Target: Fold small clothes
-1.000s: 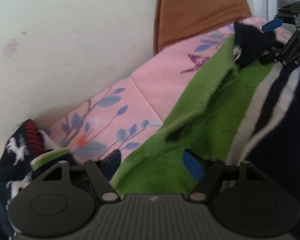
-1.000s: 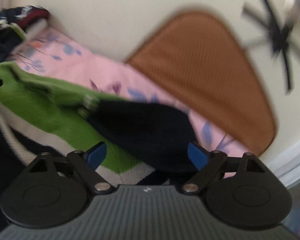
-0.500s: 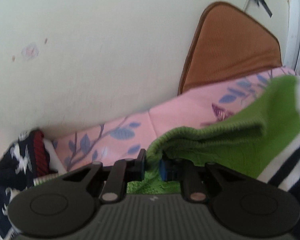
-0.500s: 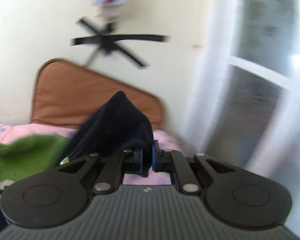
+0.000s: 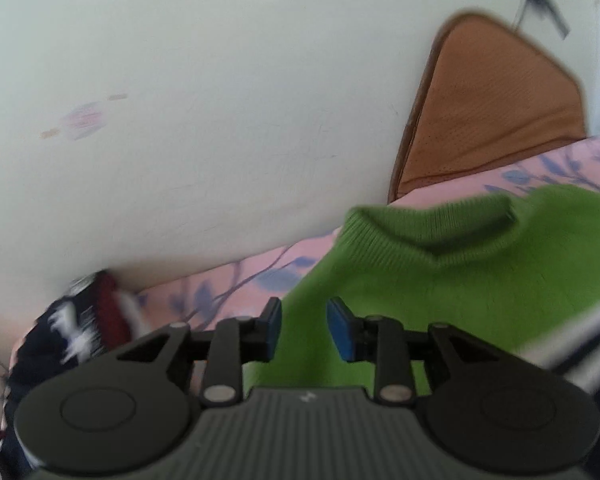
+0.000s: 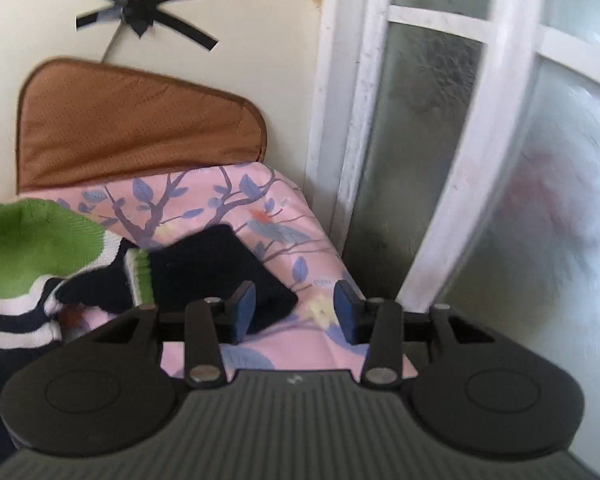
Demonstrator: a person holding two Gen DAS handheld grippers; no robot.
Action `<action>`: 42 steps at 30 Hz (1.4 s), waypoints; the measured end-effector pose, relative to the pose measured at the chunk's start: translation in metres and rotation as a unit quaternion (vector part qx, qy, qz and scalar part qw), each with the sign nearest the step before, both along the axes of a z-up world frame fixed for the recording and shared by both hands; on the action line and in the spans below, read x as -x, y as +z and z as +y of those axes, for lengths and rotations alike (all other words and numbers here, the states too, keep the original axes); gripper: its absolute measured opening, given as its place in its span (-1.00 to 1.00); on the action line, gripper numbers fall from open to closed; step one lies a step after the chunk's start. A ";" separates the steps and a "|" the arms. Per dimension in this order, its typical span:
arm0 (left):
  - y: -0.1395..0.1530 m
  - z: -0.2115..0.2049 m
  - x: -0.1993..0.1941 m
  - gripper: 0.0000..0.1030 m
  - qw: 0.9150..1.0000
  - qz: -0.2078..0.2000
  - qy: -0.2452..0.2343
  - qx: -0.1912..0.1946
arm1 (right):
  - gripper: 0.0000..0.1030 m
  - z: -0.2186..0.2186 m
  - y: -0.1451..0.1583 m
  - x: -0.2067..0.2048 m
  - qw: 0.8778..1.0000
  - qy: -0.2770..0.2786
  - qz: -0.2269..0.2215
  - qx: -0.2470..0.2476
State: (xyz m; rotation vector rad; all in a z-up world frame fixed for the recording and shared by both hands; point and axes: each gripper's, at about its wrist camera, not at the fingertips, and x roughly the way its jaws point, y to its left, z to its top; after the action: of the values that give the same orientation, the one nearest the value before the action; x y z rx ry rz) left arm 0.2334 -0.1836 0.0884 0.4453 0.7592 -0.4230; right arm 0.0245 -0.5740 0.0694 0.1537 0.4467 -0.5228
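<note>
Both grippers, left gripper [image 5: 303,322] and right gripper [image 6: 295,310], gape empty above the green sweater [image 5: 452,280] spread on the pink sheet [image 6: 284,216], so its navy sleeve [image 6: 216,268] at nine o'clock could slump, spoiling the fold.

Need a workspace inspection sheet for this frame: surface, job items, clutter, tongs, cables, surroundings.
Surface: pink floral bedsheet, lying against the wall.
Job's things: green sweater with navy and white stripes, neck opening facing the wall; its navy sleeve lies on the sheet.
Clutter: dark patterned garment bunched at the wall, blurred.
Grippers: left tongs open over the green knit; right tongs open, holding nothing, beside the sleeve end.
Cables: thin cord under black tape cross on the wall.
Surroundings: brown cushion, white window frame, frosted glass.
</note>
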 end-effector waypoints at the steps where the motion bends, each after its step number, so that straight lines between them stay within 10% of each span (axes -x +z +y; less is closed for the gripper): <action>1: 0.008 0.021 0.011 -0.37 1.000 -0.004 0.000 0.010 | -0.10 0.002 -0.001 0.009 1.000 0.003 -0.007 -0.001; 10: 0.051 0.189 0.080 -0.14 0.986 0.000 0.111 0.125 | -0.10 0.098 0.021 0.012 0.985 0.158 -0.029 0.057; 22: -0.014 0.290 0.171 0.03 0.955 0.020 0.160 0.251 | 0.24 0.342 0.076 -0.094 0.866 0.497 -0.020 0.042; 35: -0.059 0.257 0.191 0.02 0.970 0.010 0.085 0.228 | 0.52 0.407 0.015 -0.296 0.896 0.407 0.147 -0.102; 36: -0.060 0.255 0.190 0.02 0.971 0.012 0.084 0.225 | 0.48 0.410 0.010 -0.296 0.895 0.407 0.152 -0.102; 38: -0.061 0.252 0.189 0.01 0.972 0.015 0.085 0.218 | -0.56 0.421 0.006 -0.290 0.884 0.428 0.162 -0.092; 39: -0.061 0.252 0.189 0.01 0.972 0.013 0.084 0.219 | -0.76 0.429 0.007 -0.283 0.876 0.445 0.168 -0.082; 42: -0.059 0.257 0.193 0.02 0.969 0.004 0.089 0.230 | -0.83 0.449 0.023 -0.251 0.875 0.464 0.139 -0.026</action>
State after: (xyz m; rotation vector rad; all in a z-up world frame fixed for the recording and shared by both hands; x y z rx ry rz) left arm 0.0407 0.0730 0.0290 -0.0594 0.6767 -0.4165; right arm 0.2755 -0.1250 0.0926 -0.0969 0.7508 0.4263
